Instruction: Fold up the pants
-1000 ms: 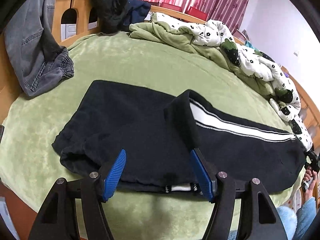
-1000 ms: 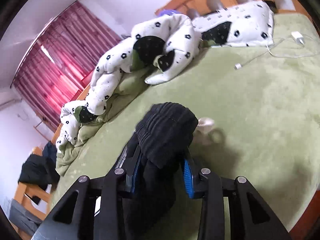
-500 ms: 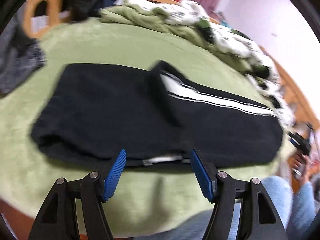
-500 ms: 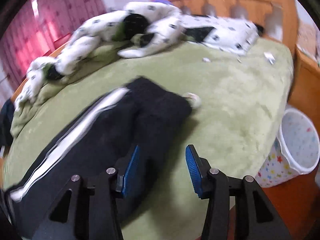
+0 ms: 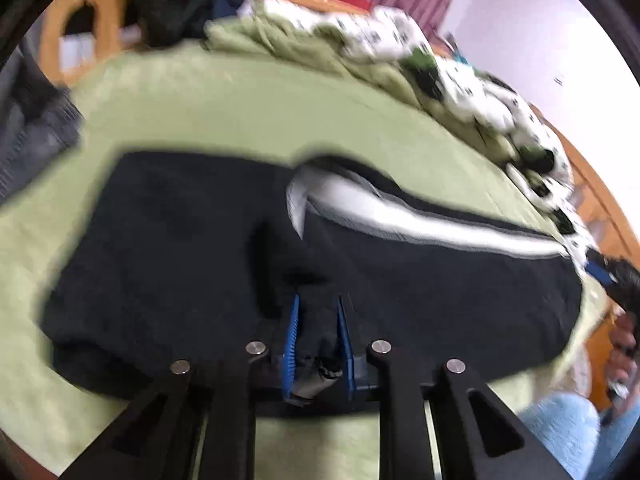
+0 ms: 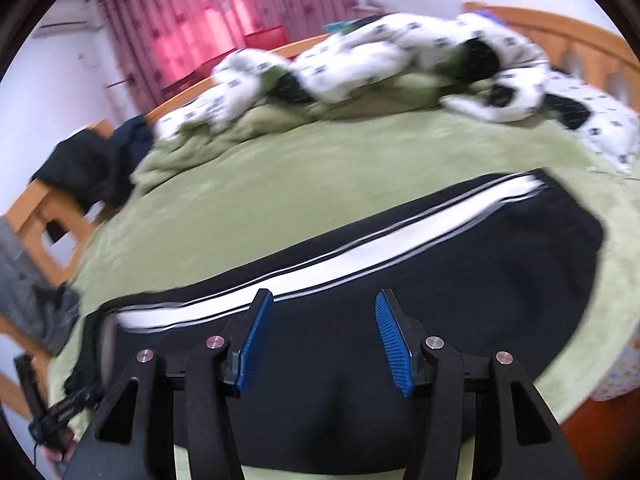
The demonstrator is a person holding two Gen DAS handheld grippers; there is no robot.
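Observation:
Black pants [image 5: 180,248] with a white side stripe [image 5: 400,216] lie folded across the green bed. My left gripper [image 5: 318,304] is shut on the near edge of the pants, with dark cloth bunched between its blue pads. In the right wrist view the pants [image 6: 440,280] stretch across the bed with the stripe [image 6: 360,252] along the far side. My right gripper [image 6: 324,300] is open and empty, hovering over the near part of the pants. The right gripper also shows in the left wrist view [image 5: 612,276] at the far right end of the pants.
A white and green patterned quilt [image 6: 380,64] is heaped along the far side of the bed. Grey jeans [image 5: 28,132] and dark clothes [image 6: 92,164] hang on the wooden bed frame [image 6: 40,208]. A patterned bin [image 6: 620,376] stands beside the bed at right.
My left gripper closed on the near edge of the pants. My right gripper let go of the pant leg end, opened, and swung round to face along the pants.

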